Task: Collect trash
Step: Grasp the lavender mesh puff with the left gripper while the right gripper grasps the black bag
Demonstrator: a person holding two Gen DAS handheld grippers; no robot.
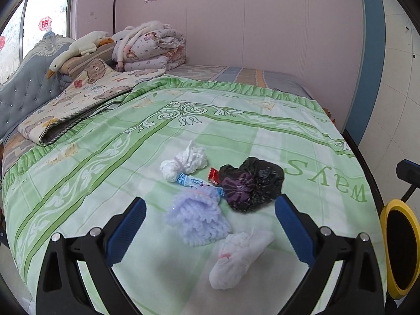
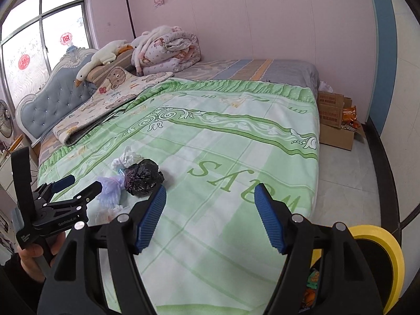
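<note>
A heap of trash lies on the green blanket (image 1: pixel 105 173): a white tissue wad (image 1: pixel 183 162), a blue-and-white wrapper (image 1: pixel 193 182), a red wrapper (image 1: pixel 214 176), a black plastic bag (image 1: pixel 252 183), a lavender fluffy piece (image 1: pixel 197 218) and a white crumpled piece (image 1: pixel 236 257). My left gripper (image 1: pixel 210 204) hovers open just short of the heap, its jaws wide on either side of the lavender piece without touching it. In the right wrist view the black bag (image 2: pixel 143 177) lies at the left, beside the left gripper (image 2: pixel 84 182). My right gripper (image 2: pixel 210 191) is open over bare blanket, holding nothing.
A yellow-rimmed bin (image 2: pixel 378 257) stands on the floor at the bed's near right corner, with wrappers inside. A cardboard box (image 2: pixel 336 120) sits beyond the bed's foot. Folded quilts (image 1: pixel 152 47) and a goose plush (image 1: pixel 76 50) lie by the headboard. A hand (image 2: pixel 34 257) holds the left gripper.
</note>
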